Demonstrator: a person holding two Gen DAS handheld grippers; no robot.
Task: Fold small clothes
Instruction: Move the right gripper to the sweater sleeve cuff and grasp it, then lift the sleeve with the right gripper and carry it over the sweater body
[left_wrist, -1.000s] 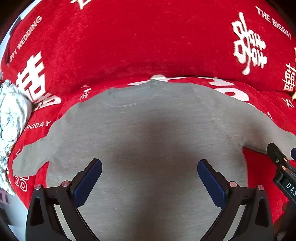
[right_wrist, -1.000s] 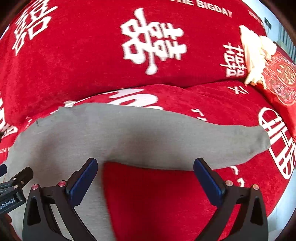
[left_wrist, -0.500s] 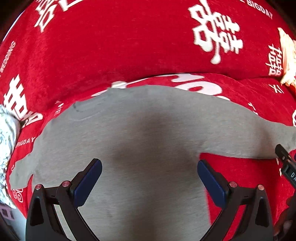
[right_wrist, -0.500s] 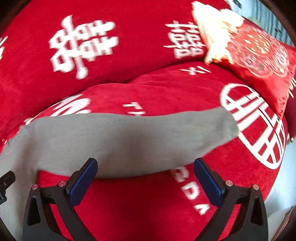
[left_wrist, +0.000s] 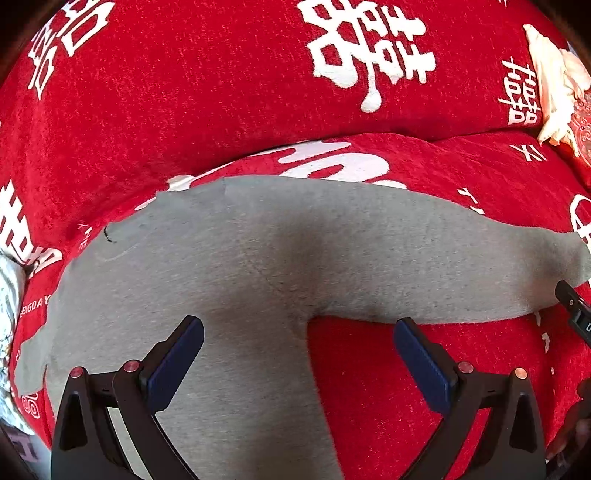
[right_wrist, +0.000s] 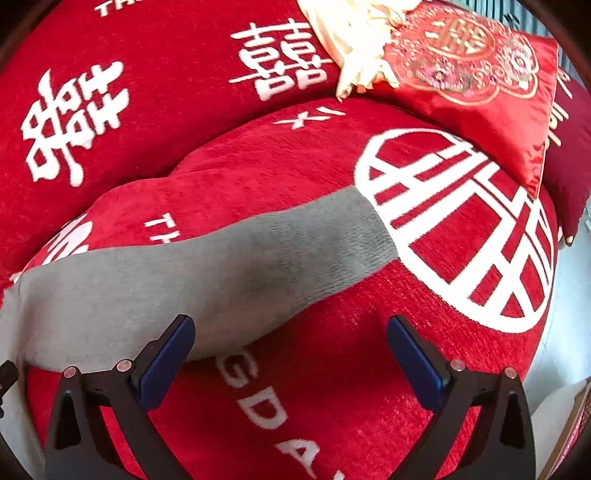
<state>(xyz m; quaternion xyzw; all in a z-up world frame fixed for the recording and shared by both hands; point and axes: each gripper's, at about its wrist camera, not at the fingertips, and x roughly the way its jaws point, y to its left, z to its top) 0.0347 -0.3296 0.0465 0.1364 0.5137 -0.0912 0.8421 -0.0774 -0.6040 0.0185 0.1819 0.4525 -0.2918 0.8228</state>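
A small grey long-sleeved top (left_wrist: 229, 266) lies flat on a red sofa seat (left_wrist: 424, 387), neck toward the backrest. My left gripper (left_wrist: 297, 352) hovers open over the armpit where the right sleeve meets the body, holding nothing. The right sleeve (right_wrist: 229, 273) stretches out to the right, its ribbed cuff (right_wrist: 354, 232) resting beside a white round emblem. My right gripper (right_wrist: 291, 354) stands open just in front of that sleeve's near edge, empty. Part of the right gripper (left_wrist: 574, 314) shows at the right edge of the left wrist view.
The red backrest (left_wrist: 221, 92) with white characters rises behind the top. An embroidered red cushion (right_wrist: 476, 85) and a cream cloth (right_wrist: 354, 48) lie at the far right. A patterned pale fabric (left_wrist: 7, 295) sits at the left. The sofa's right edge drops to a pale floor (right_wrist: 565, 306).
Both grippers have shifted to the right along the garment: the left from the torso's middle to the right armpit, the right from the armpit toward the cuff. Both stay open.
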